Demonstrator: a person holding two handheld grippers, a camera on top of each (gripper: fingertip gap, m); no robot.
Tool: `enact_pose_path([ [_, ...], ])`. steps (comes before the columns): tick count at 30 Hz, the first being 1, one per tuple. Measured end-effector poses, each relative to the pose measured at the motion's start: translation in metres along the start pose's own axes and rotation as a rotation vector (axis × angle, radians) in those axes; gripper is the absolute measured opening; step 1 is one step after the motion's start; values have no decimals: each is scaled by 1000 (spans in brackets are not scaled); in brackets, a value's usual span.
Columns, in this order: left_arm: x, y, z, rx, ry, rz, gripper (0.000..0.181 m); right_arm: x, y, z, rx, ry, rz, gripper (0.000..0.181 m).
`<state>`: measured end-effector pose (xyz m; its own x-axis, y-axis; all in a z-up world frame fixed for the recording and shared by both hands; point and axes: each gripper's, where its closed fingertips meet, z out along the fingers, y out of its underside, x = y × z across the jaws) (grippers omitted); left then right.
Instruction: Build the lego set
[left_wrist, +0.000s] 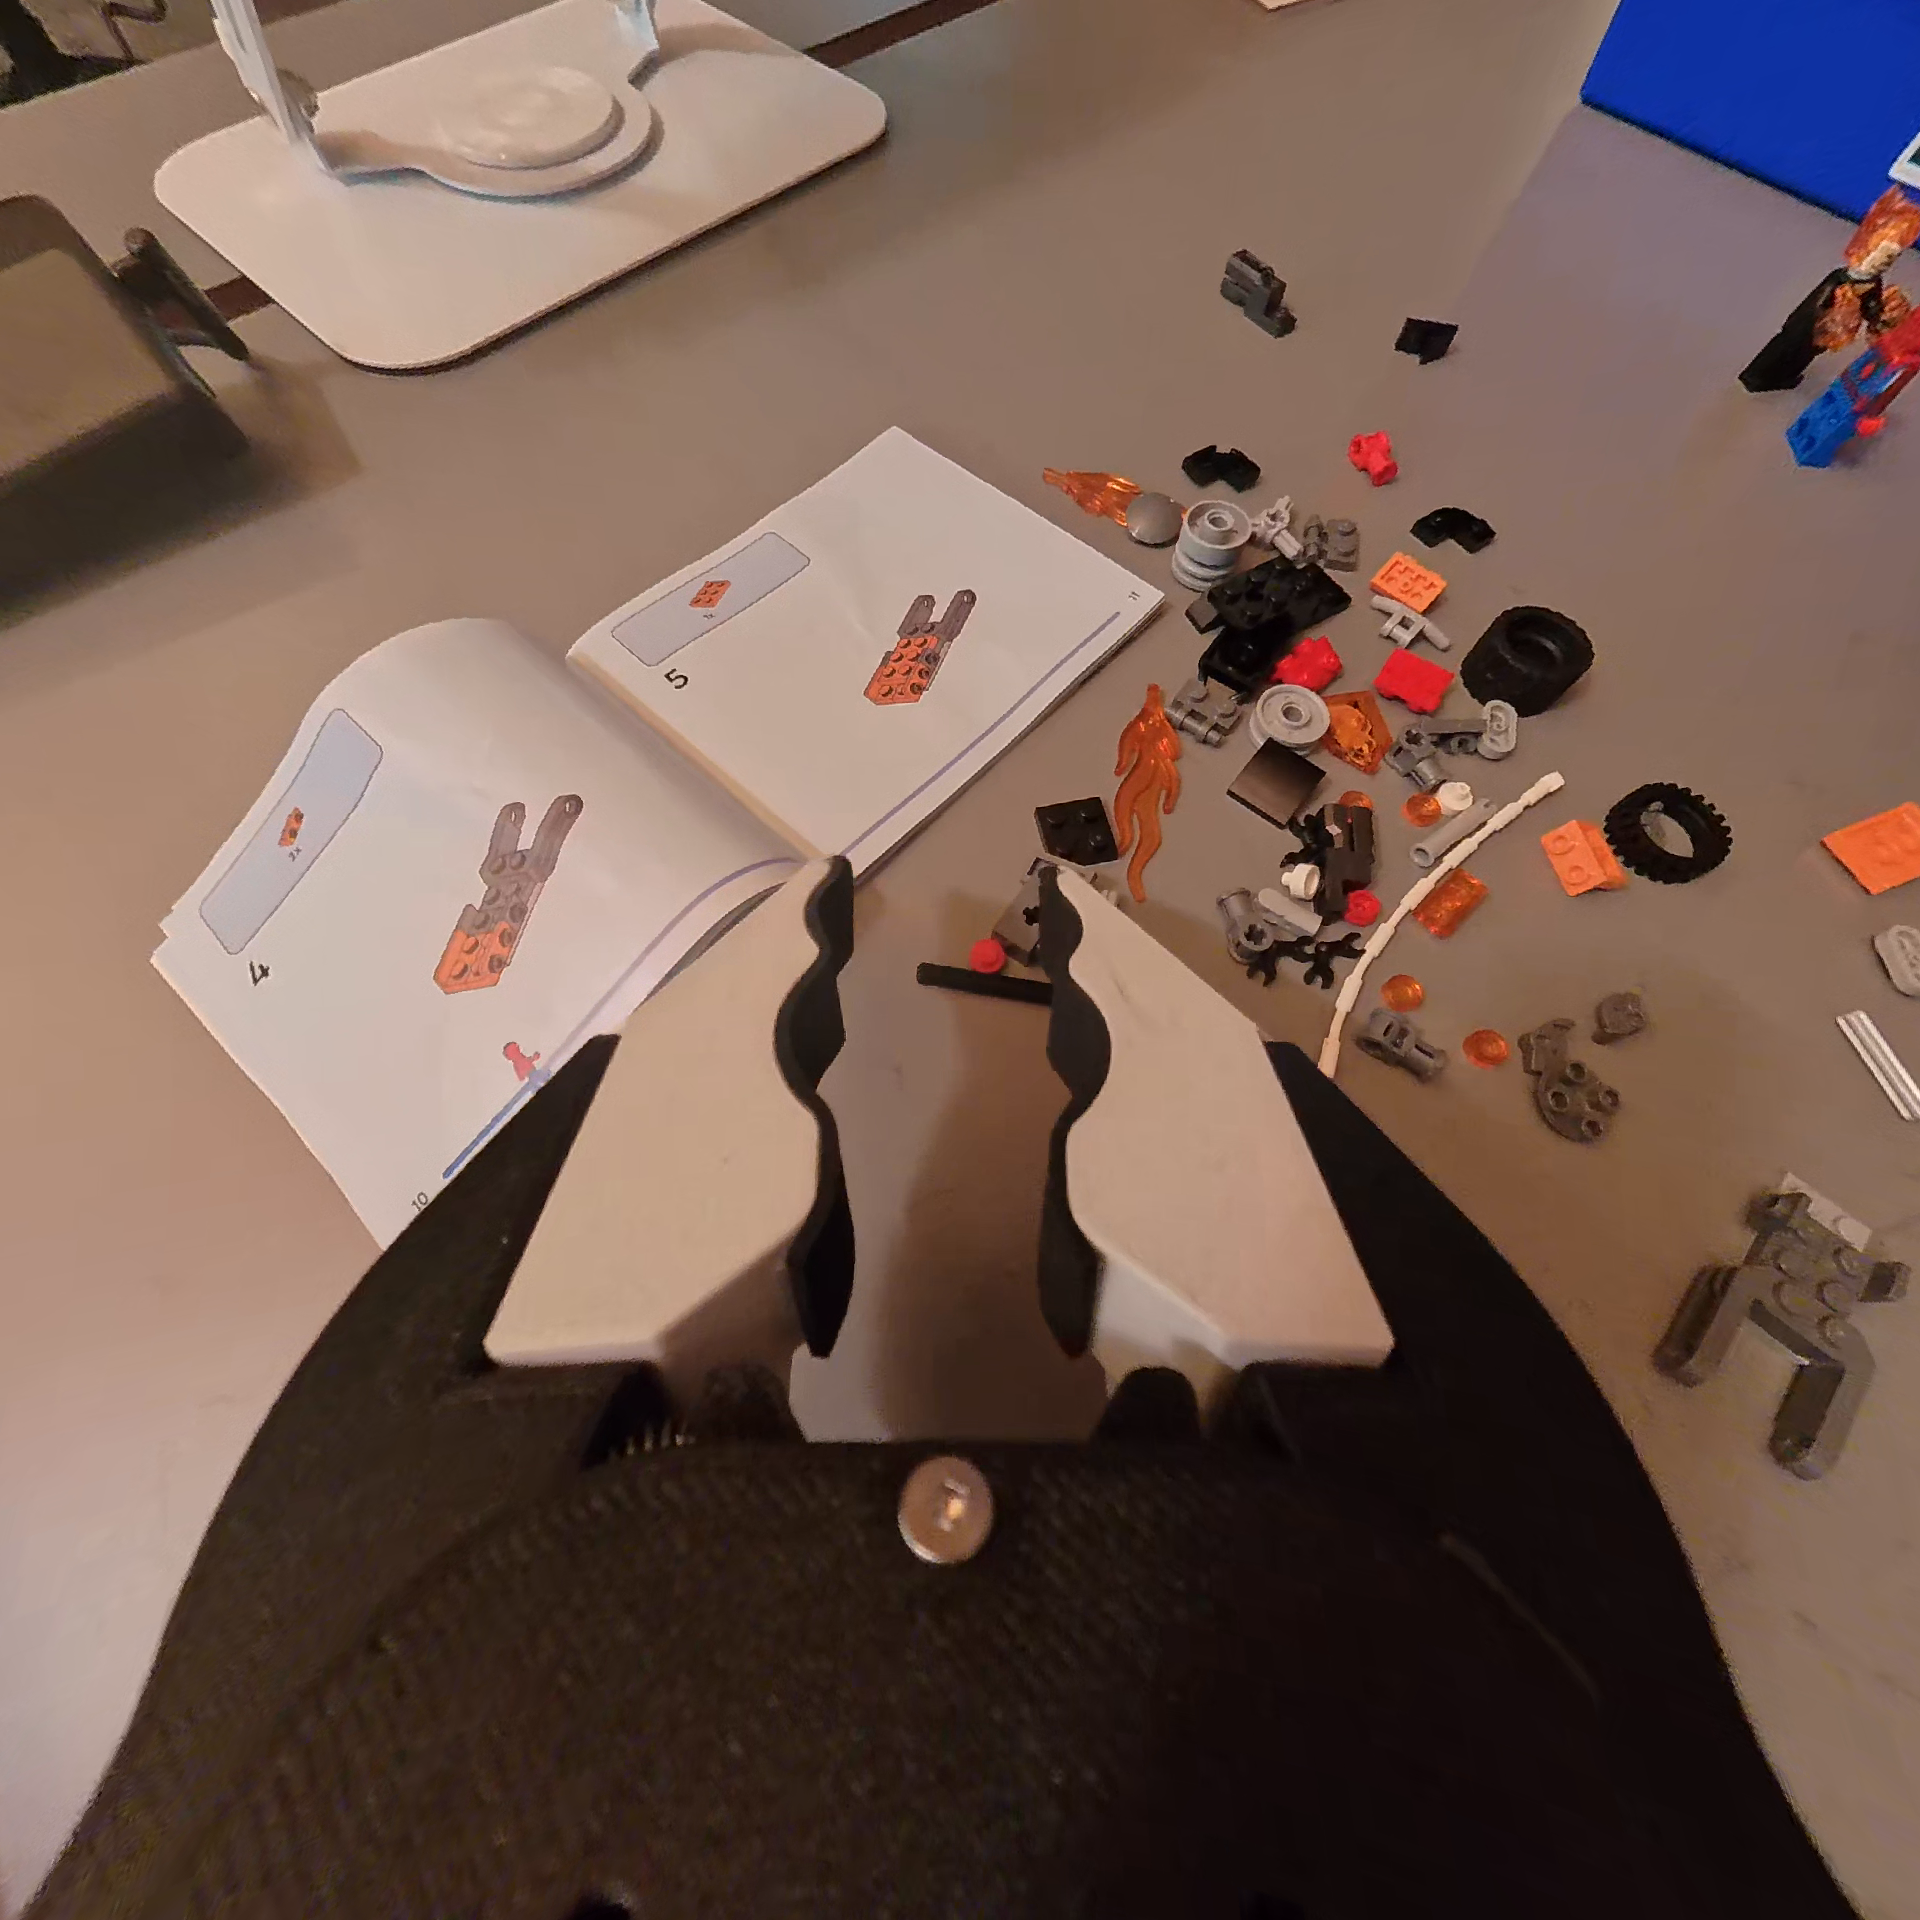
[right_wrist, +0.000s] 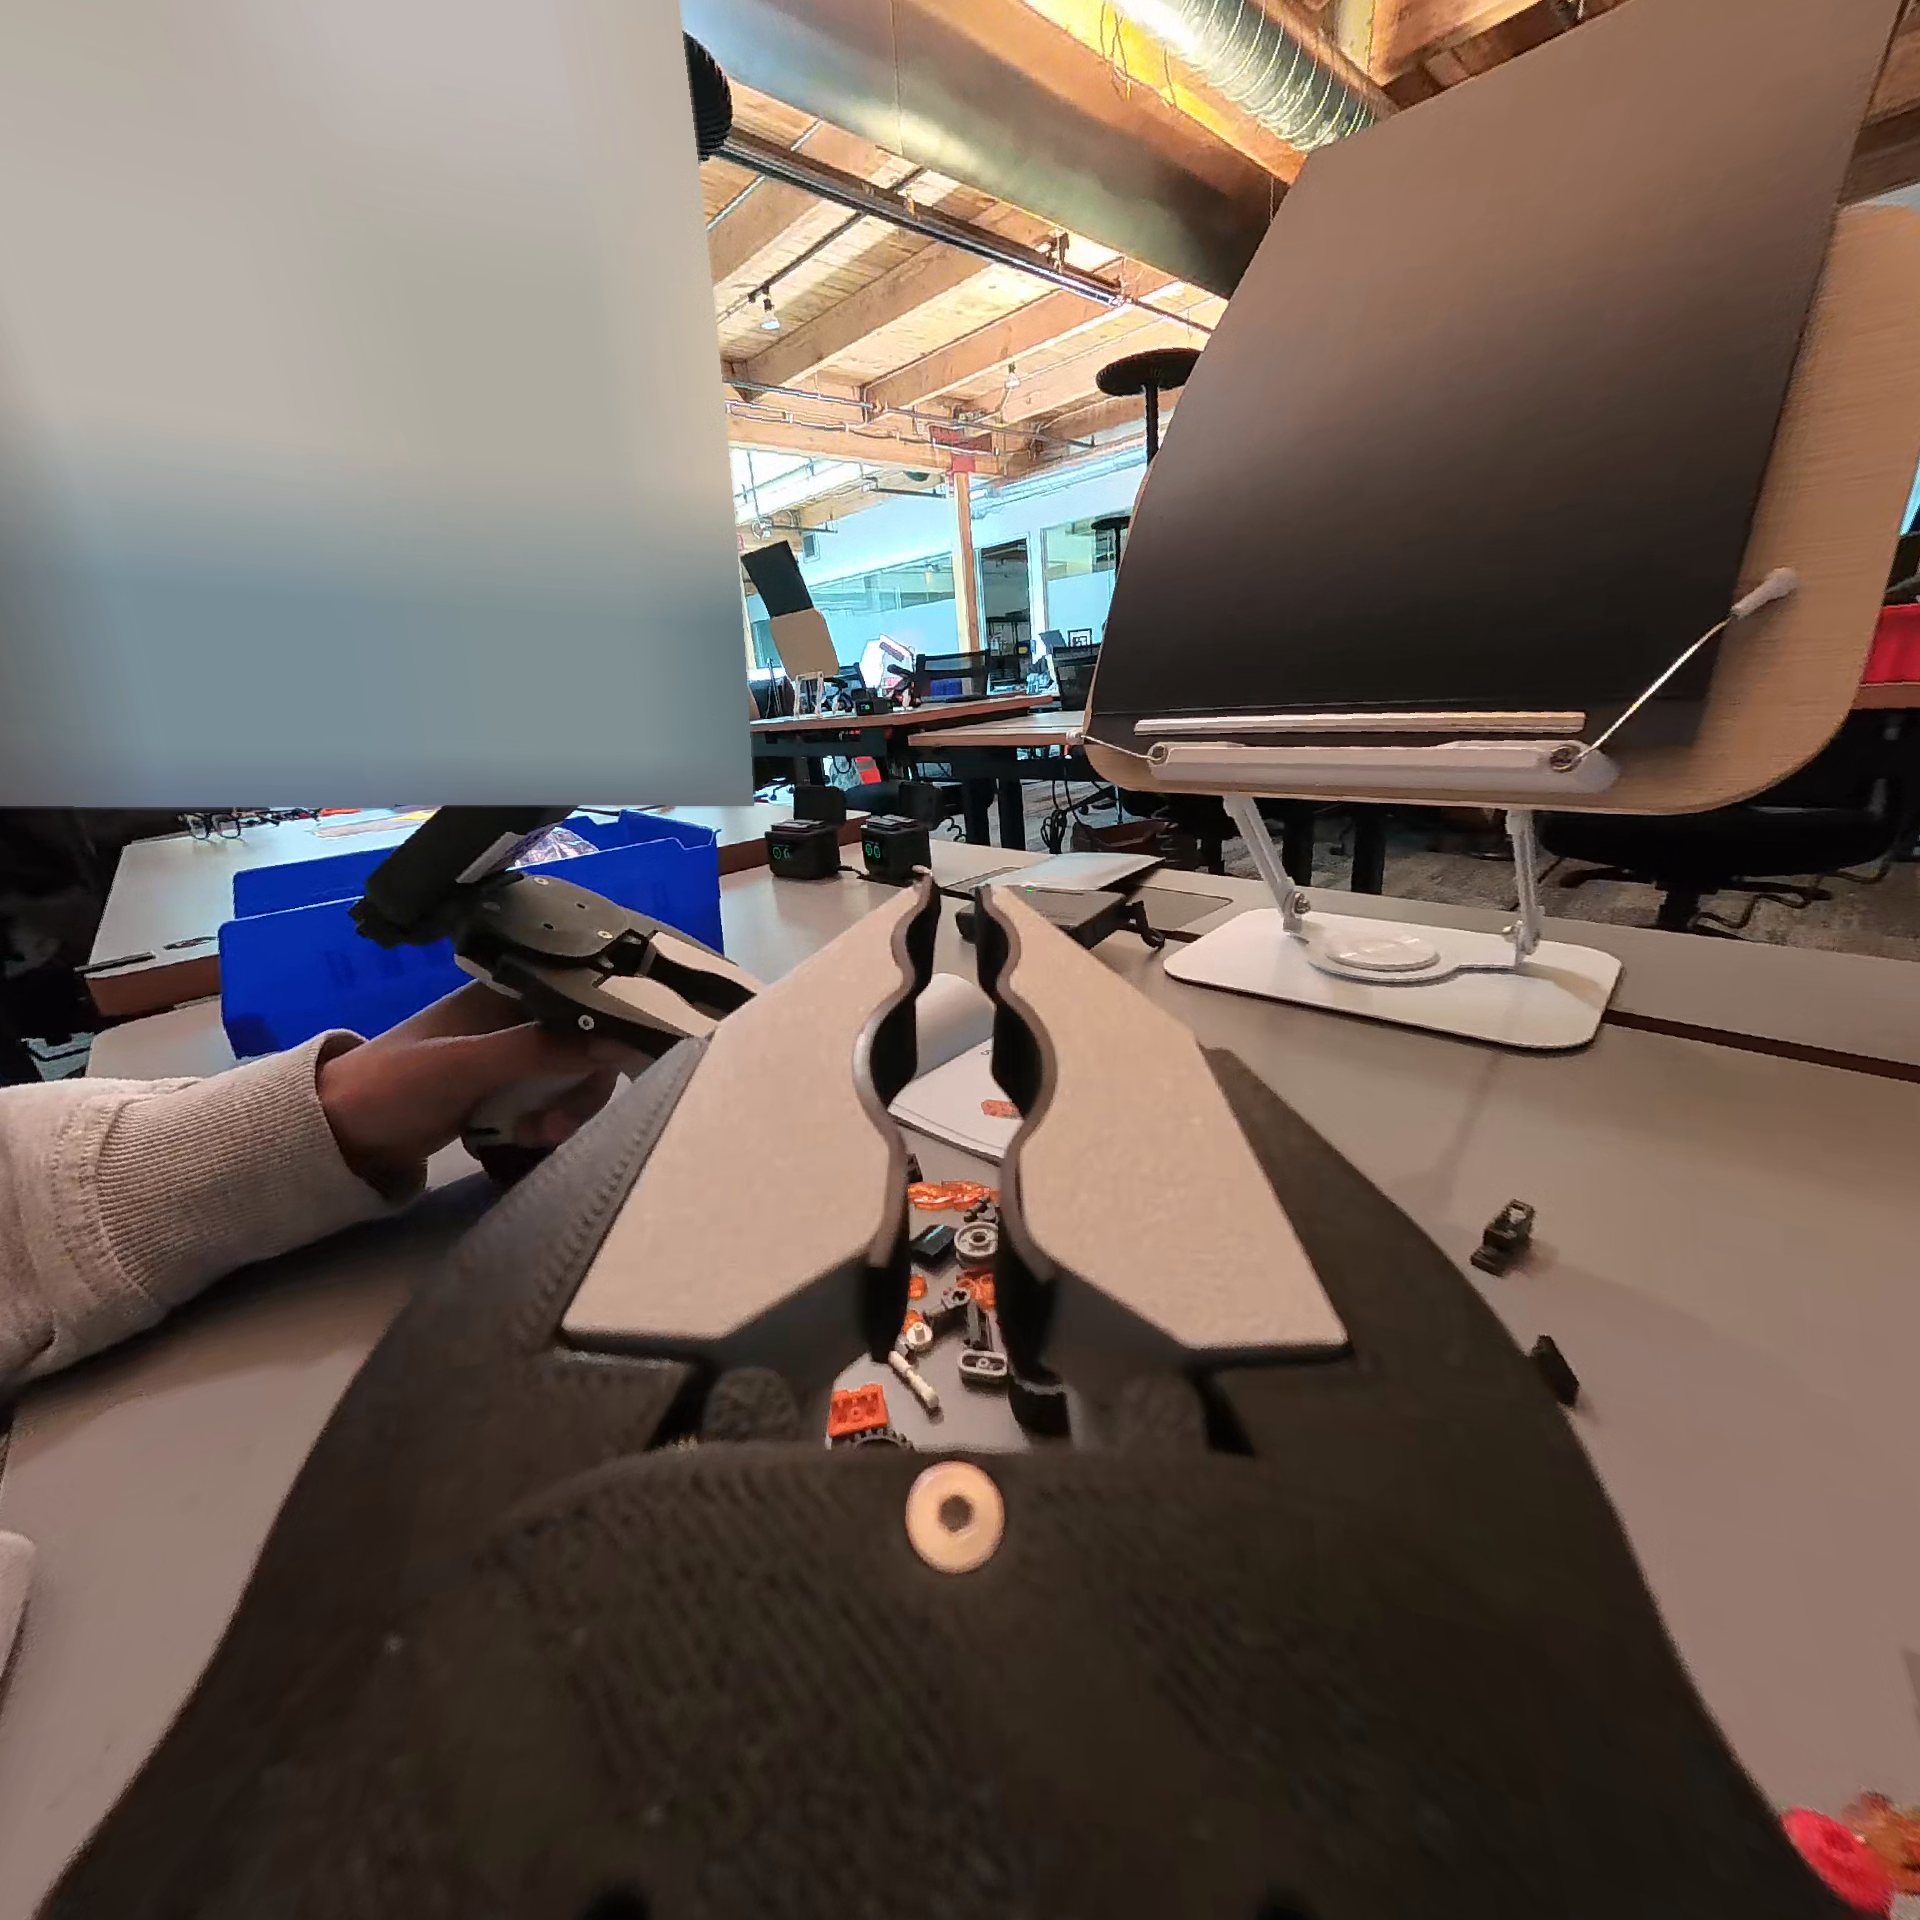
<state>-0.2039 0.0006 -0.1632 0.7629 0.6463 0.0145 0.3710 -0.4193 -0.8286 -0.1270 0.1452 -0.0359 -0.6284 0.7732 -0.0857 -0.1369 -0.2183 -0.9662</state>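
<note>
The left hand-held gripper (left_wrist: 943, 883) hovers spread and empty above the tabletop (left_wrist: 727, 416), beside the open booklet (left_wrist: 644, 790). The right hand-held gripper (right_wrist: 958, 904) is narrowly parted, holding nothing.

bare table (left_wrist: 935, 343) behind booklet (left_wrist: 644, 790), loose bricks (left_wrist: 1340, 727) crowding right, stand base (left_wrist: 520, 197) blocking far left

One open instruction booklet (left_wrist: 644, 790) lies on the worktop (left_wrist: 623, 468), and one white stand (left_wrist: 520, 177) sits behind it. Two black tyres are in the loose pile: a fat one (left_wrist: 1527, 660) and a thin one (left_wrist: 1668, 831). Two figures (left_wrist: 1860, 332) stand together at the far right. One grey built frame (left_wrist: 1787, 1330) lies apart. One blue bin (right_wrist: 457, 935).
</note>
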Motion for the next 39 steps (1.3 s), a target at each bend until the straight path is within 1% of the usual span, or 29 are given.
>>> enact_pose_path([
  [33, 1, 0, 1, -5, -1, 10, 34, -3, -1, -1, -15, -12, 19, 4],
  [36, 1, 1, 1, -6, -1, 11, 35, -4, 0, 0, -24, -15, 21, 4],
  [39, 1, 1, 1, -8, -2, 13, 35, -6, 9, 4, -66, -31, 31, 7],
])
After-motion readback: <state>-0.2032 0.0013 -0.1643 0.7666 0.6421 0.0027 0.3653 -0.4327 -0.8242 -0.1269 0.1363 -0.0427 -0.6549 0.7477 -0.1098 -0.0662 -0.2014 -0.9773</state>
